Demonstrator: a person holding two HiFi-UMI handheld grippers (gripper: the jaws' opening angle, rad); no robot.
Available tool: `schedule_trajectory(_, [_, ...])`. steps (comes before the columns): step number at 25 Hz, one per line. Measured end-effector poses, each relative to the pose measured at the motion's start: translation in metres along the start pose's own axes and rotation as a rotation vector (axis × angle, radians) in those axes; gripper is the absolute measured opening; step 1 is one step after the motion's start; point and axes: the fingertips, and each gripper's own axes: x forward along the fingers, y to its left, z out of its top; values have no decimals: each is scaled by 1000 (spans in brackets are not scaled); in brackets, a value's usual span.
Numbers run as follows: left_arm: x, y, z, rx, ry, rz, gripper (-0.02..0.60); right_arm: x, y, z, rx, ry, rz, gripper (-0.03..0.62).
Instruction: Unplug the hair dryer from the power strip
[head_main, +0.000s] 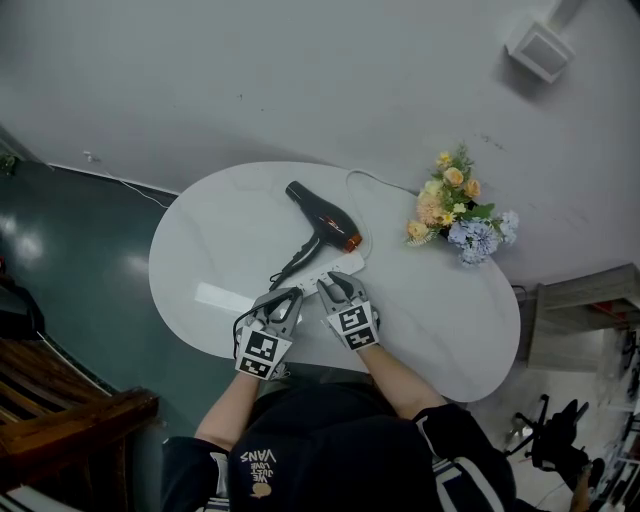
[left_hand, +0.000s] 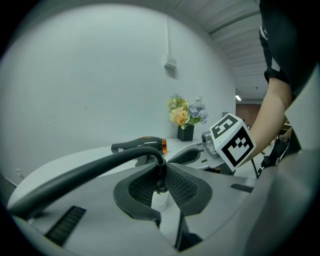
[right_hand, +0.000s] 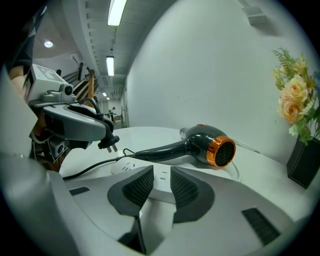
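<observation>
A black hair dryer (head_main: 325, 215) with an orange ring lies on the white oval table (head_main: 440, 310); I also see the hair dryer (right_hand: 207, 145) in the right gripper view. Its black cable (left_hand: 95, 170) runs into my left gripper (left_hand: 161, 172), which is shut on the plug (right_hand: 109, 143). The plug's prongs hang bare above the white power strip (right_hand: 150, 175), clear of its sockets. My right gripper (right_hand: 161, 182) has its pads closed against the sides of the strip's near end. In the head view the left gripper (head_main: 288, 296) and right gripper (head_main: 335, 287) sit side by side at the power strip (head_main: 345, 266).
A vase of yellow and blue flowers (head_main: 460, 205) stands at the table's far right by the wall. The strip's white cord (head_main: 385, 182) curves along the back. A wall box (head_main: 540, 48) is mounted above. Dark wooden furniture (head_main: 60, 420) is at lower left.
</observation>
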Motion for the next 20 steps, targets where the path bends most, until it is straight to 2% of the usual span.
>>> schedule_trajectory(5, [-10, 3, 7, 1, -17, 3, 64, -4, 0, 4, -13, 1, -19, 123])
schedule_trajectory(20, [-39, 6, 24, 5, -66, -38, 64, -66, 20, 60, 94, -186, -87, 103])
